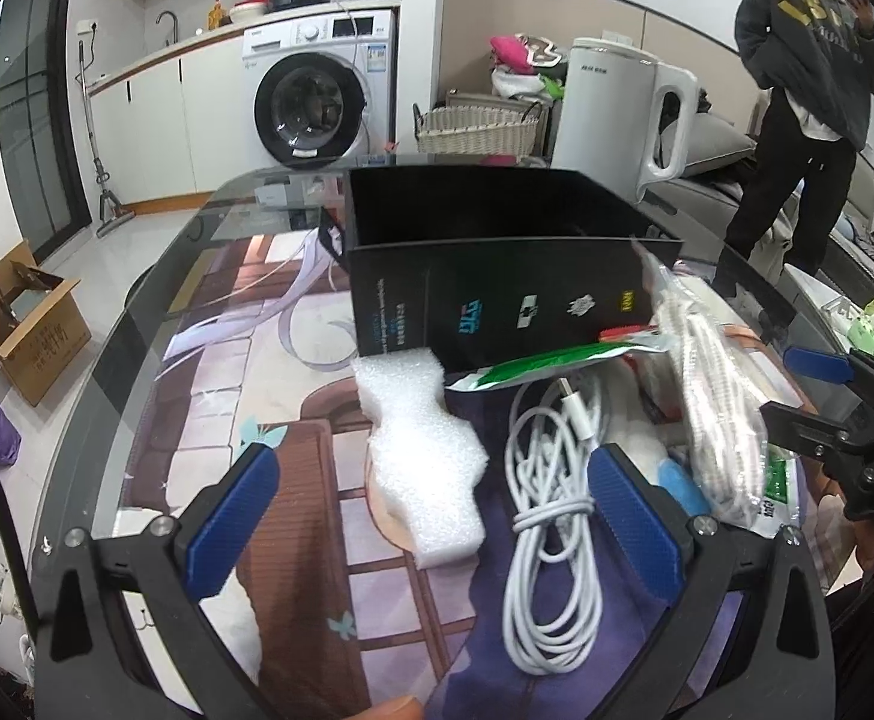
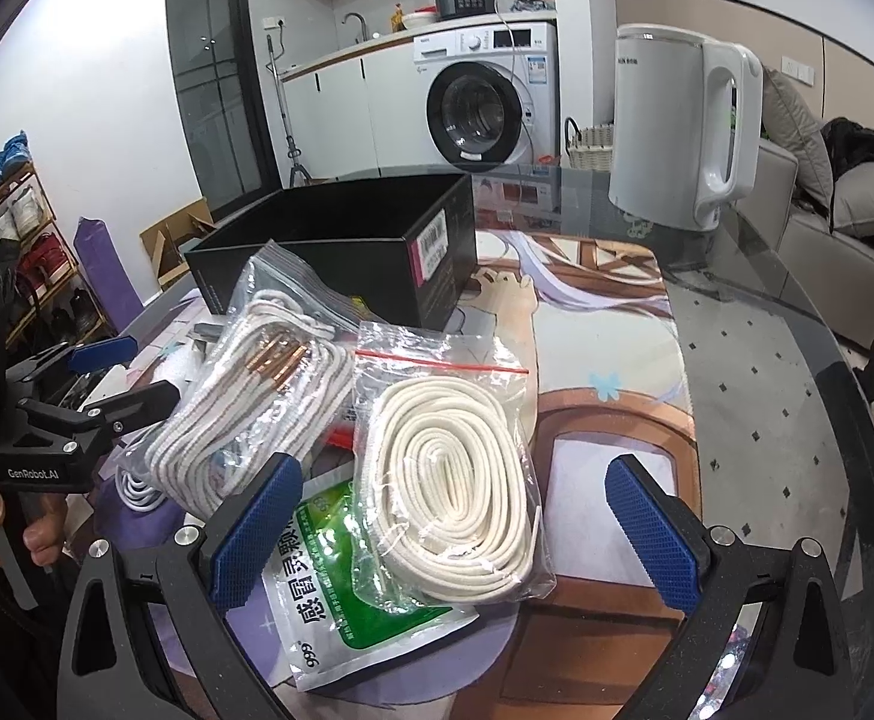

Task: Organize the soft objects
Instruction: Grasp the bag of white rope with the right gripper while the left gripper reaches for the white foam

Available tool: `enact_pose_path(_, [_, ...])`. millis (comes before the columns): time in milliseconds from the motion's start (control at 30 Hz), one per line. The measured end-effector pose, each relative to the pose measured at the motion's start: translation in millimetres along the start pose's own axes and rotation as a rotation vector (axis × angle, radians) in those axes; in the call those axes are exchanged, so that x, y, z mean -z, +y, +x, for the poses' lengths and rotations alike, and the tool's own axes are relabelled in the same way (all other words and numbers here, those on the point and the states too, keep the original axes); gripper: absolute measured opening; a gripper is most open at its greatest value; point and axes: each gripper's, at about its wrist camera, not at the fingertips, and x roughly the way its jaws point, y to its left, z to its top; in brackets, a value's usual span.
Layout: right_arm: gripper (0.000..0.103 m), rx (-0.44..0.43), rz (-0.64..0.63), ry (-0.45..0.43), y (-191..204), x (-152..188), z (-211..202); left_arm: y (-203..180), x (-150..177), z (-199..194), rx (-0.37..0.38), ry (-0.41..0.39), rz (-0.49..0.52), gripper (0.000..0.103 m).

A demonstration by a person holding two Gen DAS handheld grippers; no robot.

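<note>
Right wrist view: right tool spread wide, empty, straddling clear zip bag of coiled cream cord; long axis running away toward open black cardboard box on counter. Left tool likewise open.

Foam block and white cable lie between open jaws.

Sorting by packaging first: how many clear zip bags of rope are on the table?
2. One bag of coiled cream rope lies between the right gripper's fingers; one bag of white cord rests beside it, leaning on the black box. Others may be hidden underneath.
</note>
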Motion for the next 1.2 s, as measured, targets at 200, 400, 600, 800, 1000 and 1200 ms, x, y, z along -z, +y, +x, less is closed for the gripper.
enact_pose_path(200, [0.101, -0.049, 0.071, 0.076, -11.5, -1.3, 14.4, 6.4, -3.1, 6.7, 0.023, 0.037, -0.025, 0.103])
enact_pose_path(400, [0.079, -0.047, 0.038, 0.109, -6.1, -7.7, 23.4, 7.0, -4.2, 6.7, 0.037, 0.046, -0.031, 0.103])
enact_pose_path(600, [0.050, -0.032, 0.003, 0.113, -1.5, -9.4, 25.5, 9.5, -5.5, 7.9, 0.051, 0.048, -0.037, 0.103])
enact_pose_path(800, [0.036, -0.036, -0.013, 0.094, -0.1, -6.1, 17.2, 8.4, -3.9, 4.8, 0.075, 0.050, -0.036, 0.103])
enact_pose_path(1000, [0.035, -0.034, -0.020, 0.066, 0.5, -4.1, 7.1, 4.5, 0.1, 2.2, 0.146, 0.072, -0.032, 0.101])
enact_pose_path(1200, [0.035, -0.037, -0.007, 0.040, -4.0, -2.7, -1.3, -7.8, 2.0, 3.1, 0.170, 0.083, 0.016, 0.094])
